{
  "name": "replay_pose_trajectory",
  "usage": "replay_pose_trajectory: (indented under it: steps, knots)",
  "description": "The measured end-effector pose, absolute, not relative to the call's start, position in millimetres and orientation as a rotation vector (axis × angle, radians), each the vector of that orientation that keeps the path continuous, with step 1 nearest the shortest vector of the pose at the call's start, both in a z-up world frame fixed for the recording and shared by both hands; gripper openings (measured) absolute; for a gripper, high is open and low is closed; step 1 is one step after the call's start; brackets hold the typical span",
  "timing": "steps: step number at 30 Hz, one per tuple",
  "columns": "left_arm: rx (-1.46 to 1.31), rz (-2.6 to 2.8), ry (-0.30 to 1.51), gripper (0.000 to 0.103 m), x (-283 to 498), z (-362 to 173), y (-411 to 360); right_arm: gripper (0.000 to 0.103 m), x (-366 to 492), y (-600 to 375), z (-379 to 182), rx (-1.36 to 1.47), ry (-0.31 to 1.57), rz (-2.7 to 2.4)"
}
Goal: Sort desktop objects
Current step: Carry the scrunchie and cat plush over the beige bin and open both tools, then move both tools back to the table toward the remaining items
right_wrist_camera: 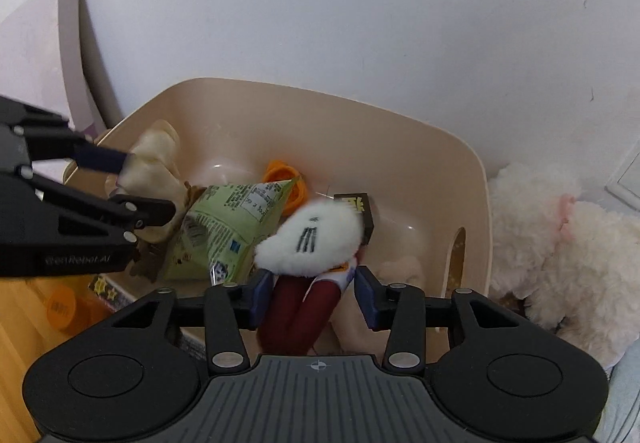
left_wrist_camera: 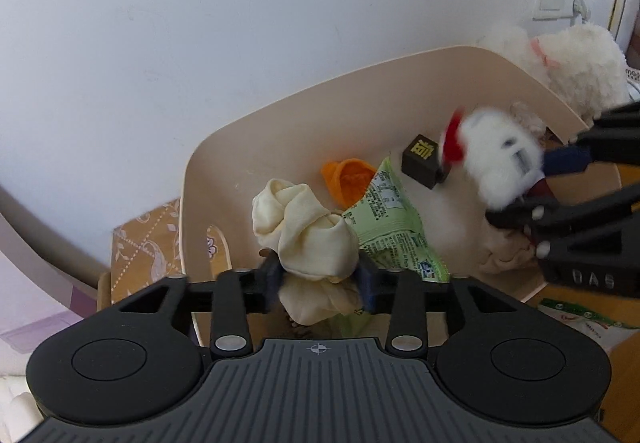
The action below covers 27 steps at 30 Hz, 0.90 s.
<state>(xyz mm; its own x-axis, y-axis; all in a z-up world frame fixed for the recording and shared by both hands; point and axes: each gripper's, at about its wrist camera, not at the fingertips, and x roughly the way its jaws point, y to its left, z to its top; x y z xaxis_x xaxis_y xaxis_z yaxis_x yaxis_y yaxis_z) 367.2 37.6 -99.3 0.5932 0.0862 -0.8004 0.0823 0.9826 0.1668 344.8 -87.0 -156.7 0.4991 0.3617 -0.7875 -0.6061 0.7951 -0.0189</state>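
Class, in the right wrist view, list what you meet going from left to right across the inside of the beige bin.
Cream knotted cloth toy → green printed snack packet → white fluffy plush doll with dark red legs → small dark cube with a gold character.

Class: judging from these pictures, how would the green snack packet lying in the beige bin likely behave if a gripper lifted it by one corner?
The green snack packet looks crinkled and thin, so it would probably flex and dangle. Its glossy film may slip between the fingers. It seems light.
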Motion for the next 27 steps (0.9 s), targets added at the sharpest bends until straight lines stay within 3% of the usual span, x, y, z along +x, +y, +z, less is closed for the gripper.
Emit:
replay_pose_trajectory:
  steps: [3, 12, 17, 27]
  knots:
    - [0.161, 0.004, 0.921, 0.066, 365, -96, 42, 0.072, 336, -91, -151, -0.323, 0.834, 0.595]
    - [0.066, 0.030, 0.860, 0.074, 335, -71, 50, 0.098, 304, -114, -128, -0.305, 0.748, 0.576]
    - [0.100, 0.028, 0.833, 0.076, 303, -65, 47, 0.103, 289, -135, -126, -0.274, 0.738, 0.543]
    - [0.098, -0.015, 0.887, 0.076, 241, -82, 41, 0.103, 224, -186, -139, -0.142, 0.789, 0.524]
